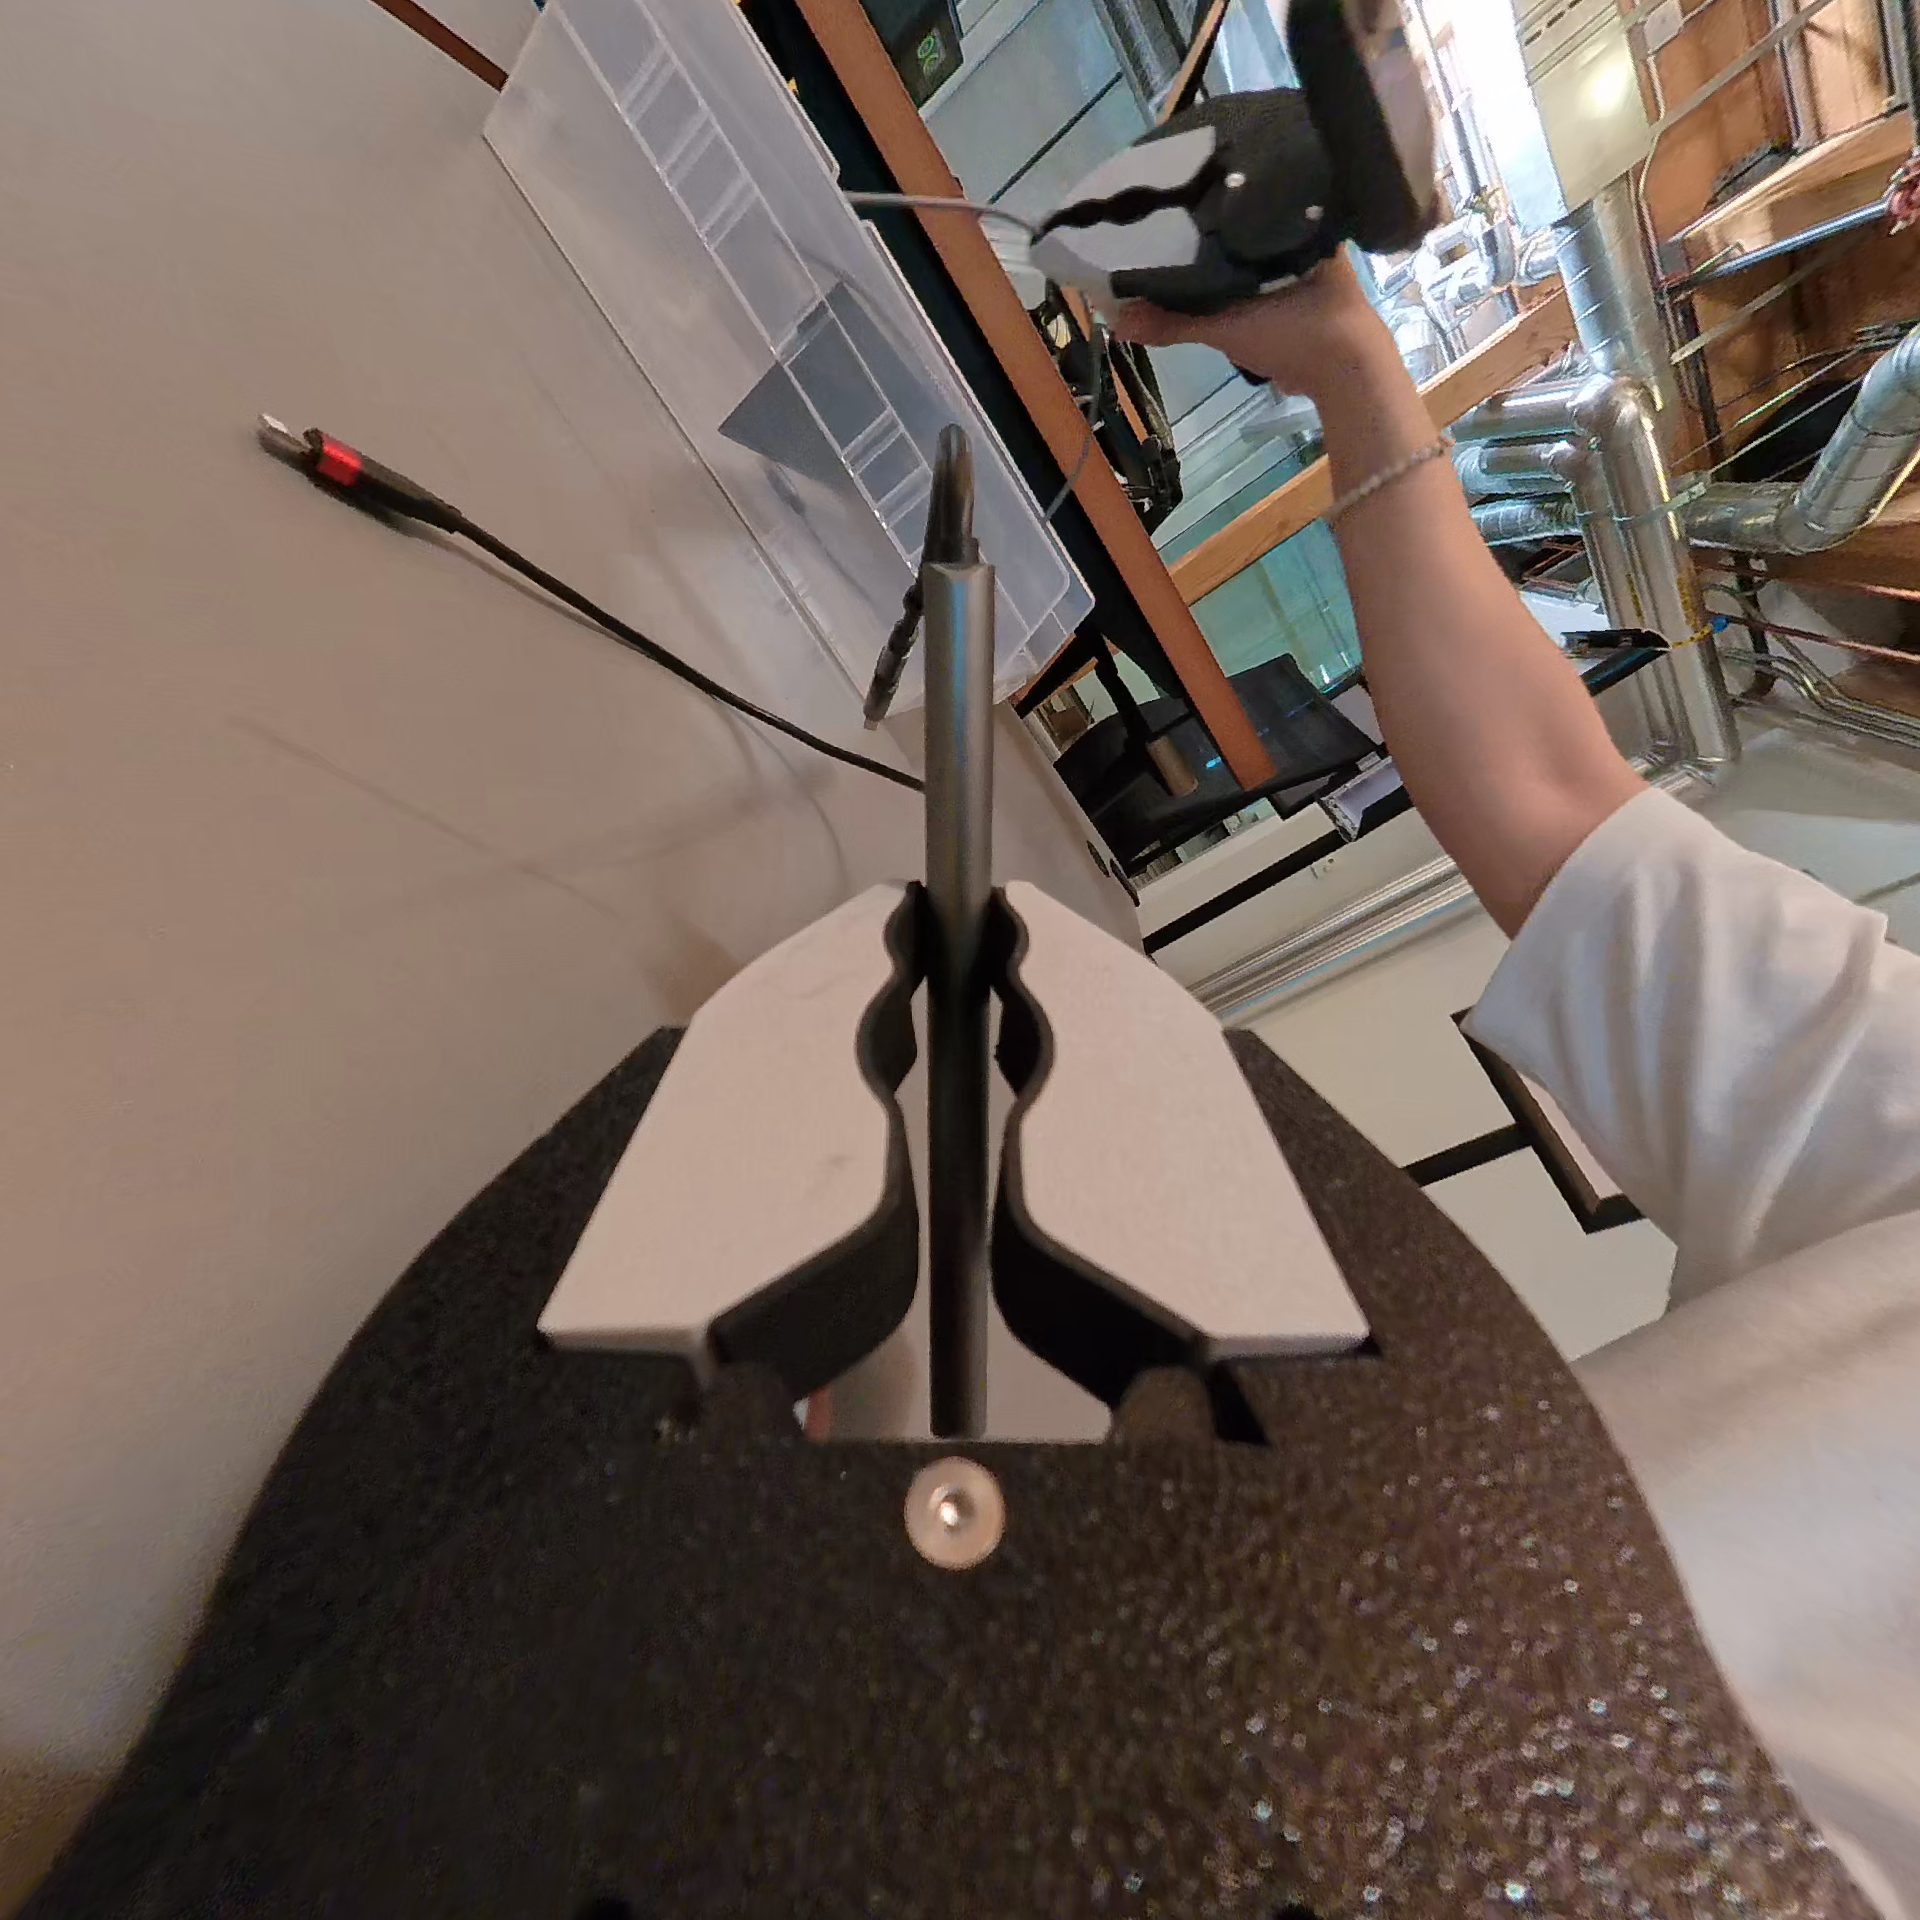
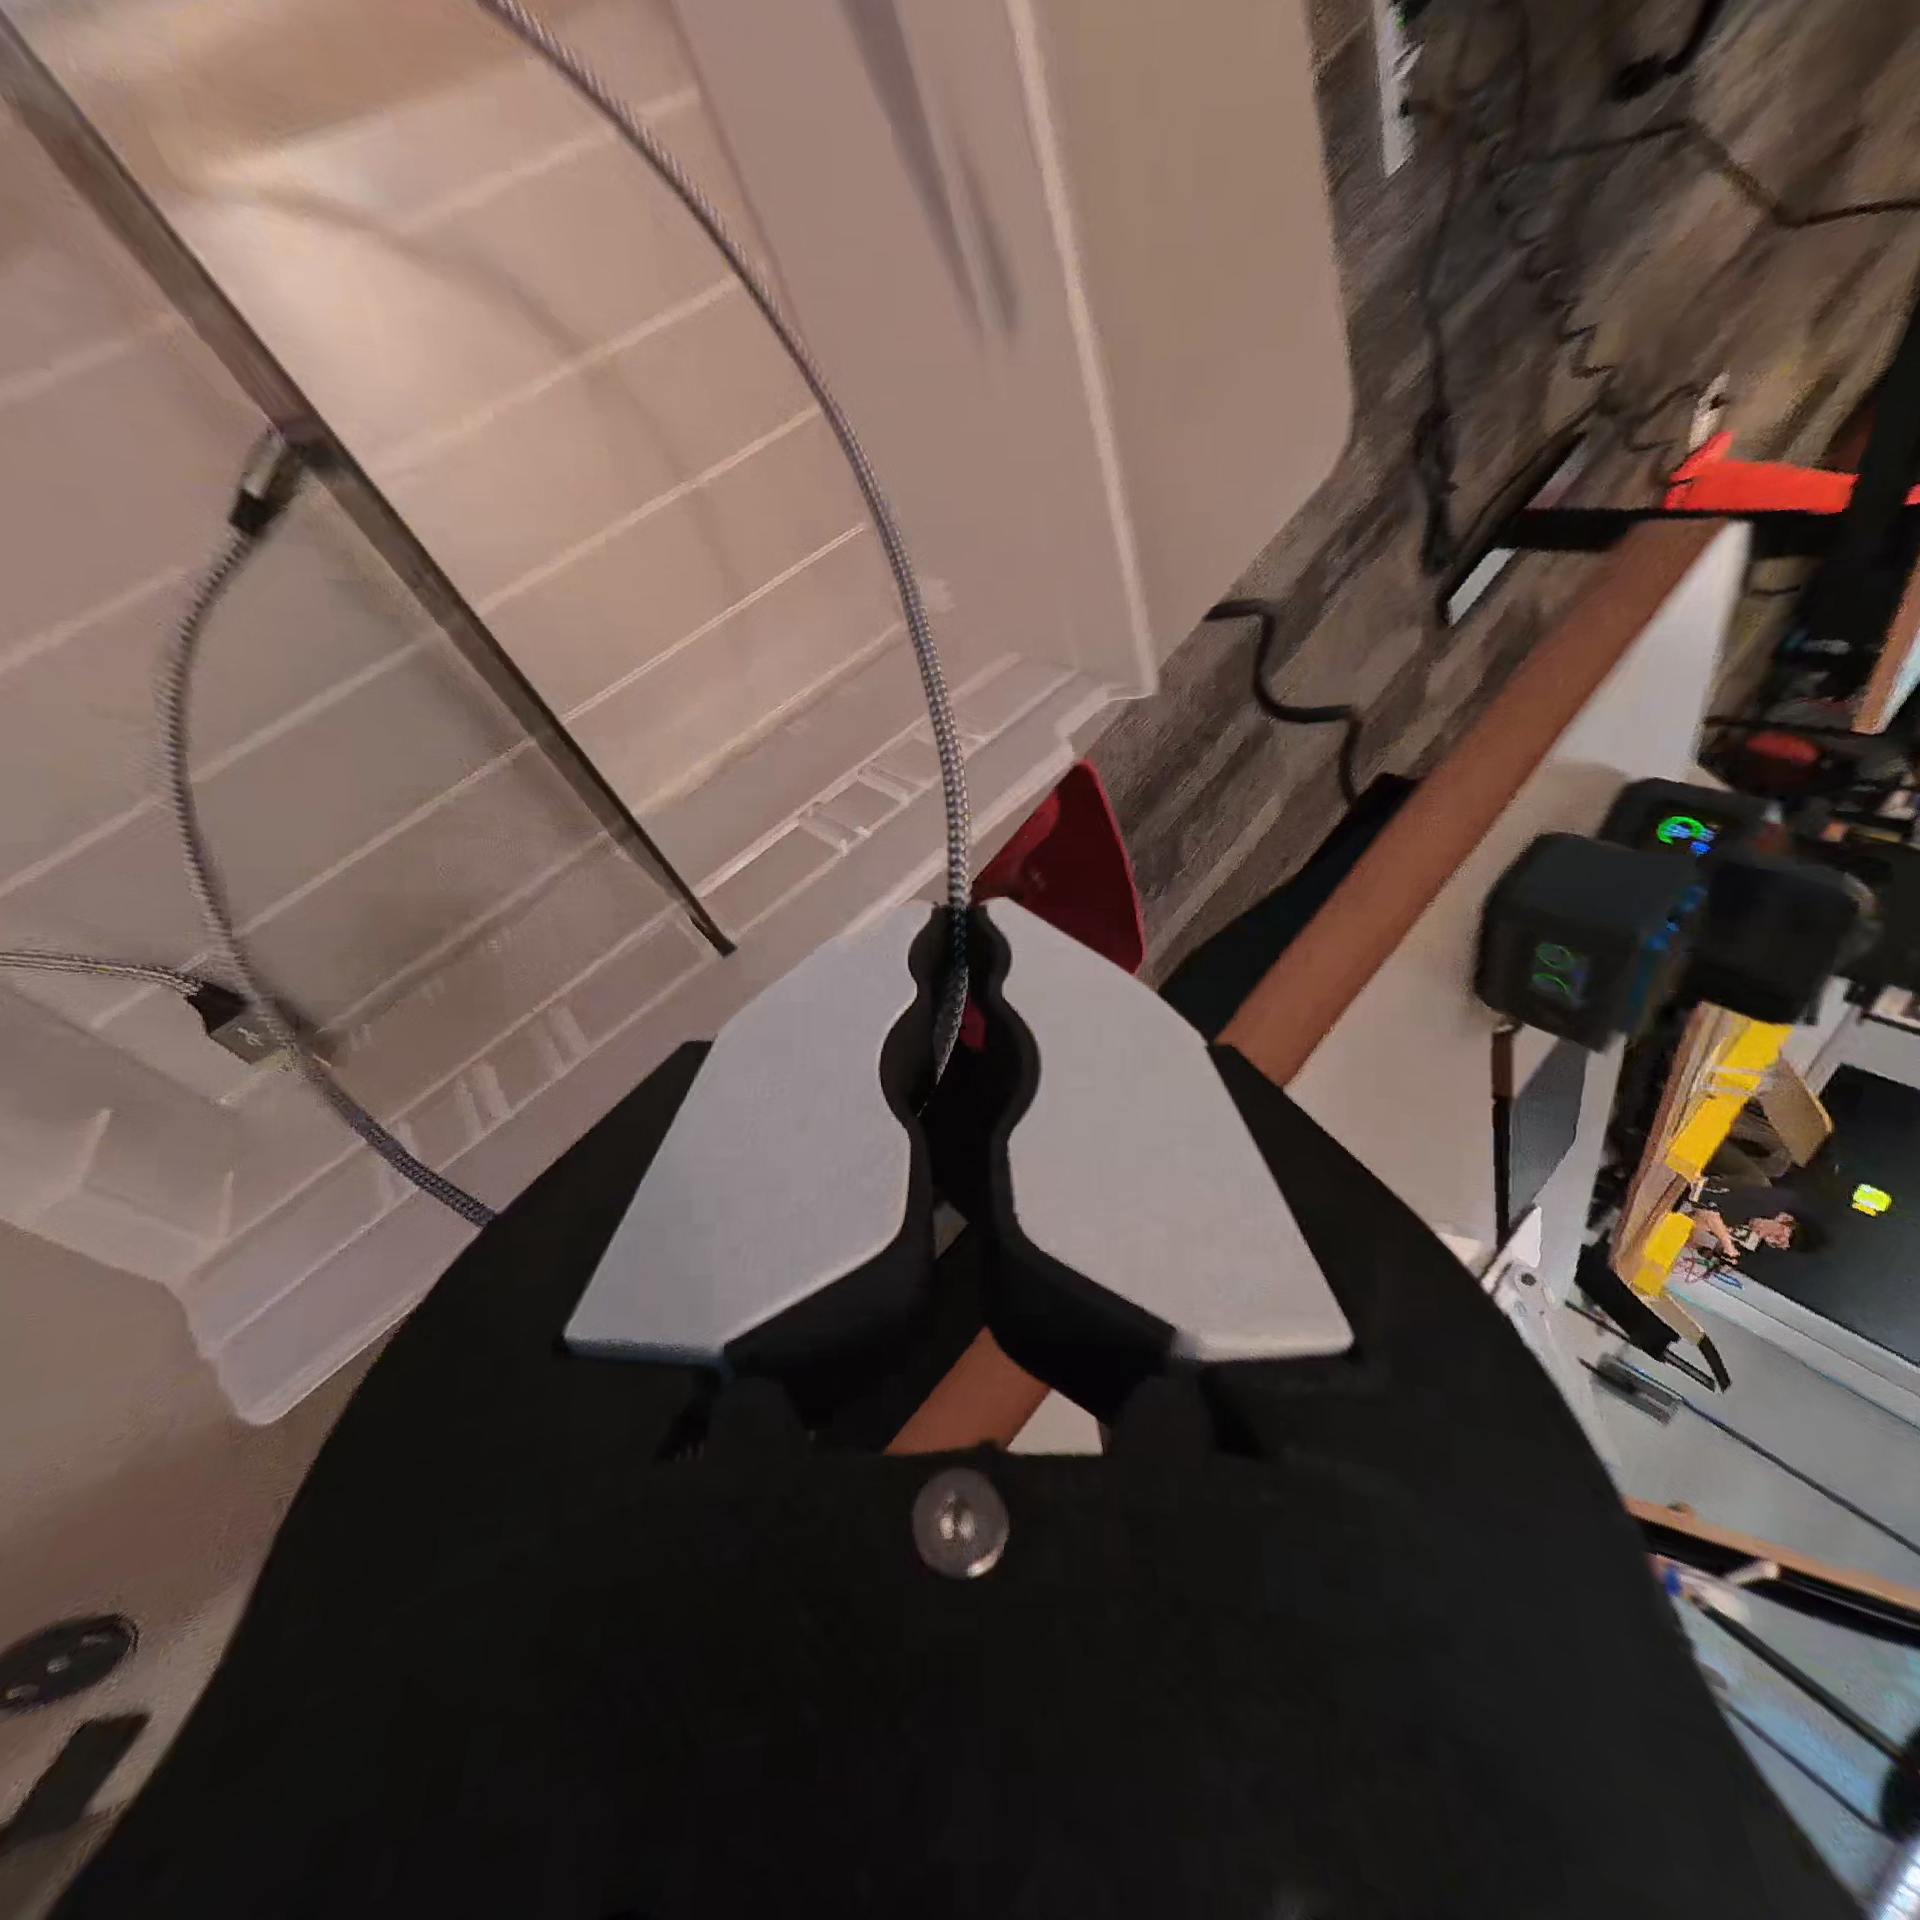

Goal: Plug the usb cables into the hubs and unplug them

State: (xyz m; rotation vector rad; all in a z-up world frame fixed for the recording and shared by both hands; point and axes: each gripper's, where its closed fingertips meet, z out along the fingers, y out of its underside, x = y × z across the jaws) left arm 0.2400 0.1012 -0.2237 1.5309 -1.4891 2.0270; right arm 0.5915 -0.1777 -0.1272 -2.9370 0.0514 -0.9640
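On the far left of the left wrist view a red-collared cable (image 1: 358, 480) lies loose on the pale counter (image 1: 208, 935), its plug end pointing away from the camera; beside it sits a clear plastic organiser box (image 1: 727, 312); the left hand-held gripper (image 1: 954, 914) is clenched on a slim grey hub (image 1: 958, 748), seen edge-on, its long axis running straight ahead along the fingers, probably held so to steady its ports; a dark plug (image 1: 891, 665) hangs at its side; to the right, lifted well apart, the right hand-held gripper (image 2: 961, 914) pinches a braided grey cable (image 2: 894, 582) whose cord arcs away, seemingly drawn clear of the hub; its connector is hidden.
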